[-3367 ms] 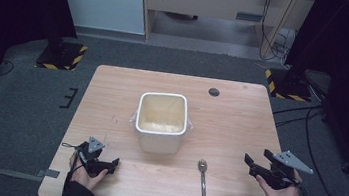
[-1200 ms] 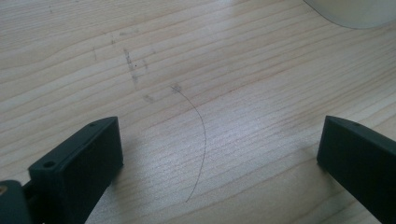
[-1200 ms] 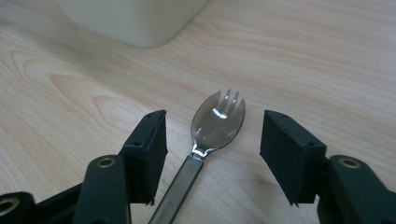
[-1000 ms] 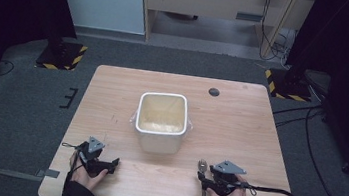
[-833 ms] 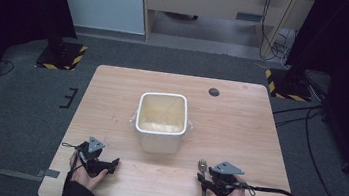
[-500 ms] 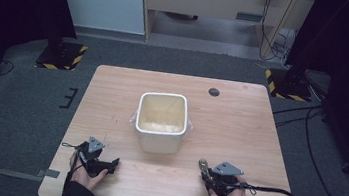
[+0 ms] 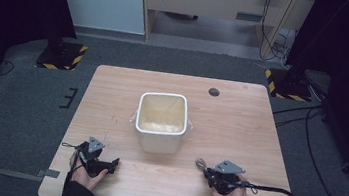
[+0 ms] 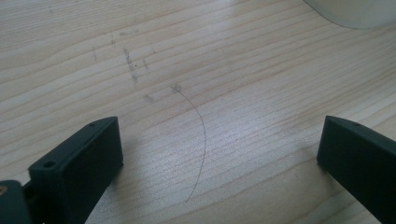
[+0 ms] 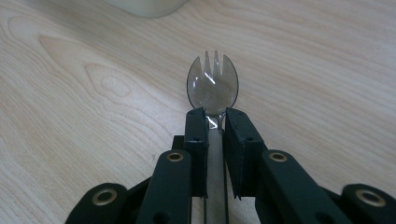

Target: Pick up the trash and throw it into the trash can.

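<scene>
A clear plastic spork (image 9: 212,86) lies on the wooden table (image 7: 239,131), its head (image 7: 199,164) pointing toward the white square tub (image 7: 159,141). My right gripper (image 9: 215,119) is shut on the spork's neck just behind the head; its jaws have just been closing with the handle running back between them. In the high view the right gripper (image 7: 208,172) rests low at the front right of the table. Over at the front left, my left gripper (image 7: 115,164) lies still. Its jaws (image 8: 219,149) stand wide open over bare wood.
The tub stands mid-table, and its base shows at the top edge of both gripper views (image 9: 144,5) (image 8: 355,9). A dark round cable hole (image 7: 214,92) sits at the back of the table. The right gripper's cable (image 7: 272,190) trails to the right.
My right gripper came in from the table's right edge to the spork, and its jaws closed on the spork's neck. The left gripper has not moved.
</scene>
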Motion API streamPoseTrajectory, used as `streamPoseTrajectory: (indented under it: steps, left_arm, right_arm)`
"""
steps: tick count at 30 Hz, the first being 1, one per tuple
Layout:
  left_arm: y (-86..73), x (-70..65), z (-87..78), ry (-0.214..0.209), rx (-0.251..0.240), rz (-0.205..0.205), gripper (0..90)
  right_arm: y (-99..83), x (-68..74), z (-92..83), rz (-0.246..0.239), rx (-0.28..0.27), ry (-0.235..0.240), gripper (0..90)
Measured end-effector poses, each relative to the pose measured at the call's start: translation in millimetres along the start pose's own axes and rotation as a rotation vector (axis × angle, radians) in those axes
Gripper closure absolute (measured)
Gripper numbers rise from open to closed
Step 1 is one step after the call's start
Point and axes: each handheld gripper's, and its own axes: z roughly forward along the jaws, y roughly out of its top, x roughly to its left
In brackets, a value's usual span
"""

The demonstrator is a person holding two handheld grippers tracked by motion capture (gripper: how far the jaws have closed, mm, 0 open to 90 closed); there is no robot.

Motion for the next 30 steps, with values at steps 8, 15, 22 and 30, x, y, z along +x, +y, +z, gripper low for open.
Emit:
streamPoseTrajectory:
  steps: [8, 15, 22, 30]
  left_arm:
    - [0.0, 0.0, 0.0, 0.0, 0.0, 0.0, 0.0]
    - [0.0, 0.0, 0.0, 0.0, 0.0, 0.0, 0.0]
    - [0.0, 0.0, 0.0, 0.0, 0.0, 0.0, 0.0]
    - [0.0, 0.0, 0.0, 0.0, 0.0, 0.0, 0.0]
  right_arm:
    - [6.7, -5.7, -10.8, 0.013, -0.067, 0.0, 79.6]
    - [16.2, -15.3, -25.1, 0.031, -0.163, 0.001, 79.6]
    - [22.3, -21.9, -37.1, 0.042, -0.263, 0.006, 79.6]
    - [33.0, -33.7, -48.4, 0.078, -0.368, 0.03, 79.5]
